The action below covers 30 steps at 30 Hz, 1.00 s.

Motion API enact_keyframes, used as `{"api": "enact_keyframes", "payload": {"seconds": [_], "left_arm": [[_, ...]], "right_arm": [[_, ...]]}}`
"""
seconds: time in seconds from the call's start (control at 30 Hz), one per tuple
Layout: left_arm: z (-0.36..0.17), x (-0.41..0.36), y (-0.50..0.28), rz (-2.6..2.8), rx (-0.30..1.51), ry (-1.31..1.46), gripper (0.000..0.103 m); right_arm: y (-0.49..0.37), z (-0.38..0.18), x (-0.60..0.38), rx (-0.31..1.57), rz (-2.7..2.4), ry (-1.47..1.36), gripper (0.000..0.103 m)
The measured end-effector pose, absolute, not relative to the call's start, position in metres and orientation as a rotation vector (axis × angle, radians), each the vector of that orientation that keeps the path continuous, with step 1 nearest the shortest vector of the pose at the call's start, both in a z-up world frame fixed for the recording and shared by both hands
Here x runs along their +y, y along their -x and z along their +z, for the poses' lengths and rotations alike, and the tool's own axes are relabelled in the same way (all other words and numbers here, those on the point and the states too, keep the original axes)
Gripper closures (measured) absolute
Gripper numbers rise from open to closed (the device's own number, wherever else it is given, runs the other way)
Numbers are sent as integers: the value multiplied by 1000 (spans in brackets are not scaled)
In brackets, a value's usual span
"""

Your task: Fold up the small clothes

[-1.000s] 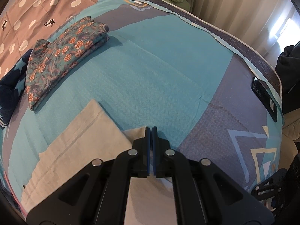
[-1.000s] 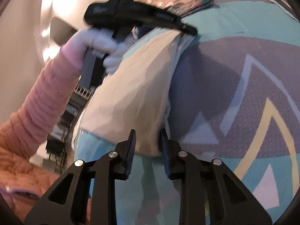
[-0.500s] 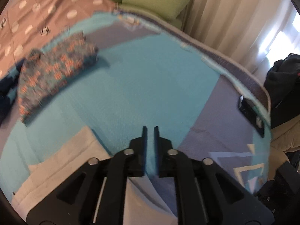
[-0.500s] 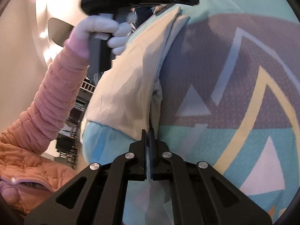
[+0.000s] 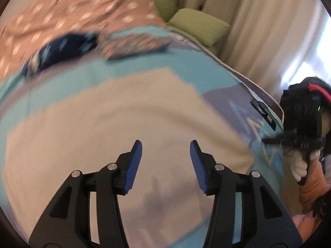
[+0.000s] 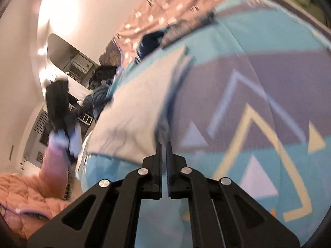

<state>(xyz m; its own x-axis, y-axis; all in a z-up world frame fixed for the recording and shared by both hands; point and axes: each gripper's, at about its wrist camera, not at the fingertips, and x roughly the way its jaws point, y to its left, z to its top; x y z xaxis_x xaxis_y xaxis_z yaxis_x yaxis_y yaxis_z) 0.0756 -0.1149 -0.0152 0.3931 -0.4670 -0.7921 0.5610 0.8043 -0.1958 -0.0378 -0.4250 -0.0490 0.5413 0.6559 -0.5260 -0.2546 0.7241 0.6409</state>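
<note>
A beige cloth (image 5: 115, 124) lies folded flat on the blue patterned bedspread (image 5: 128, 66). My left gripper (image 5: 165, 161) is wide open and empty, held above the cloth. In the right wrist view the cloth (image 6: 140, 111) lies at centre left, and my right gripper (image 6: 163, 161) sits at its near corner with the jaws almost closed, a thin gap between them. Whether cloth is pinched there I cannot tell. The left gripper (image 6: 60, 111) shows lifted off to the left. The right gripper (image 5: 293, 140) shows at the bed's right edge.
A folded floral garment (image 5: 134, 45) and a dark blue star-print garment (image 5: 60, 49) lie at the far side of the bed. A polka-dot cover (image 5: 62, 14), green cushions (image 5: 196, 26) and curtains (image 5: 258, 31) stand behind. A dark device (image 5: 263, 111) lies near the bed's right edge.
My left gripper has let go of the cloth, opened wide and lifted back above it. My right gripper closed at the cloth's near corner, and now its jaws stand slightly apart.
</note>
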Motion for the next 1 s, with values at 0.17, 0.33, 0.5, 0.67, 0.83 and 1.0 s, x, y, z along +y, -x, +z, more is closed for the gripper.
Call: {"api": "enact_keyframes", "payload": {"seconds": [0.17, 0.33, 0.5, 0.67, 0.83, 1.0], "left_arm": [[-49, -84, -31, -686, 1019, -29, 55], [-74, -58, -13, -791, 984, 64, 53], [-74, -31, -9, -818, 967, 184, 53], [-52, 13, 12, -720, 837, 142, 44], [-43, 112, 31, -495, 707, 266, 46], [-59, 184, 53, -401, 678, 372, 73]], "right_arm": [[5, -44, -365, 840, 616, -500, 98], [-11, -83, -359, 890, 301, -326, 103], [8, -63, -352, 894, 158, -273, 99], [23, -38, -317, 852, 186, -177, 99], [-13, -13, -244, 855, 291, -36, 87], [-52, 3, -148, 876, 439, 107, 81]]}}
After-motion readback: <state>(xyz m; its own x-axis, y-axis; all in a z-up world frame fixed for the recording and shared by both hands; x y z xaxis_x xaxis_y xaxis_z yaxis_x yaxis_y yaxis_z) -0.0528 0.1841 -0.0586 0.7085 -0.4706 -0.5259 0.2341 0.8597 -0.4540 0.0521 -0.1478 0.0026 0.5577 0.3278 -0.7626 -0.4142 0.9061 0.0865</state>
